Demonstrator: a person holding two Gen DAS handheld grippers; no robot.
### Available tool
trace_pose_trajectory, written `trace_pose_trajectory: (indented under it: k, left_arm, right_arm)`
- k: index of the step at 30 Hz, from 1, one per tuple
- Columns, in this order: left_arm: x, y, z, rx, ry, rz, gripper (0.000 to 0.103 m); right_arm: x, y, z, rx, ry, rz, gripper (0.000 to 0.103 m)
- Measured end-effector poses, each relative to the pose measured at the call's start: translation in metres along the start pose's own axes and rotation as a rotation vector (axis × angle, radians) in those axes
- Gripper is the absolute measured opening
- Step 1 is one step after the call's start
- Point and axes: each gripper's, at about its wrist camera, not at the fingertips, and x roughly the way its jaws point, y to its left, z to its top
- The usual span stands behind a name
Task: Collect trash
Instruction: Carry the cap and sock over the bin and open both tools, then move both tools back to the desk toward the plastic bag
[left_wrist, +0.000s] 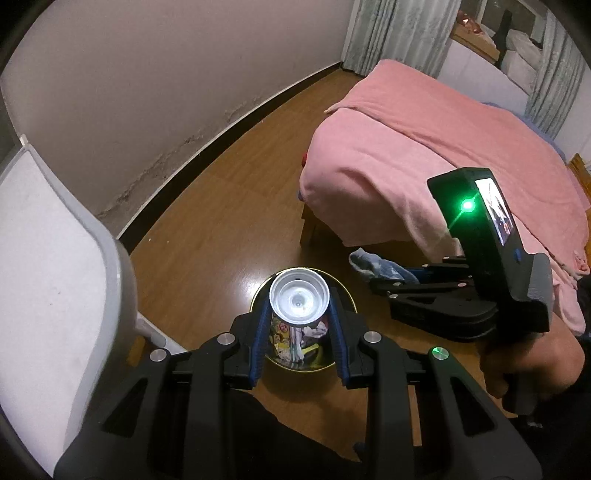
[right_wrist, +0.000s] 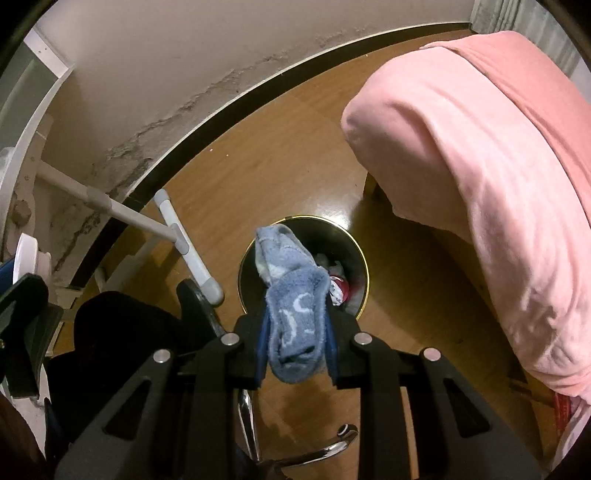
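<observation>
My left gripper (left_wrist: 299, 314) is shut on a drink can (left_wrist: 299, 301), its silver base facing me, held right above a round black trash bin with a gold rim (left_wrist: 349, 295). Wrappers lie inside the bin. My right gripper (right_wrist: 295, 332) is shut on a blue fuzzy sock (right_wrist: 291, 306), held above the same bin (right_wrist: 364, 266), which holds red and white trash. The right gripper also shows in the left wrist view (left_wrist: 373, 273), right of the bin, with the sock (left_wrist: 373, 264) hanging from it.
A bed with a pink blanket (left_wrist: 424, 147) stands to the right of the bin. A white and grey chair (left_wrist: 55, 277) is at the left, its legs (right_wrist: 177, 229) close to the bin. Wooden floor (left_wrist: 221, 203) runs back to the wall.
</observation>
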Motion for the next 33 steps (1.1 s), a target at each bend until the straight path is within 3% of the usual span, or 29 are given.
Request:
trace_pose_trajectory:
  k: [5, 7, 9, 10, 17, 27, 28, 31, 33]
  left_arm:
    - [0.008, -0.002, -0.003, 0.001, 0.022, 0.012, 0.029]
    - [0.005, -0.003, -0.008, -0.002, 0.025, 0.015, 0.029]
    - [0.006, -0.001, -0.008, -0.006, 0.031, 0.020, 0.029]
    - [0.007, 0.000, -0.009, -0.007, 0.035, 0.022, 0.029]
    - [0.015, -0.002, -0.009, 0.000, 0.053, 0.013, 0.029]
    - [0.032, -0.018, 0.000, 0.023, 0.077, -0.055, 0.029]
    - [0.033, -0.019, 0.003, 0.025, 0.078, -0.059, 0.032]
    - [0.036, -0.023, 0.010, 0.035, 0.066, -0.059, 0.062]
    - [0.036, -0.022, 0.014, 0.027, 0.050, -0.054, 0.064]
  right_arm:
    - [0.003, 0.001, 0.004, -0.006, 0.003, 0.010, 0.025]
    - [0.005, 0.003, 0.005, -0.010, 0.005, 0.011, 0.032]
    - [0.005, 0.006, 0.006, -0.012, 0.002, 0.012, 0.057]
    - [0.004, 0.008, 0.005, -0.014, -0.007, 0.014, 0.061]
    - [-0.006, 0.003, 0.009, 0.027, -0.050, -0.001, 0.062]
    - [-0.027, -0.034, 0.013, 0.195, -0.140, -0.026, 0.067]
    - [-0.030, -0.037, 0.012, 0.213, -0.148, -0.026, 0.068]
    - [-0.034, -0.048, 0.013, 0.257, -0.168, -0.028, 0.070]
    - [-0.036, -0.052, 0.013, 0.268, -0.174, -0.033, 0.070]
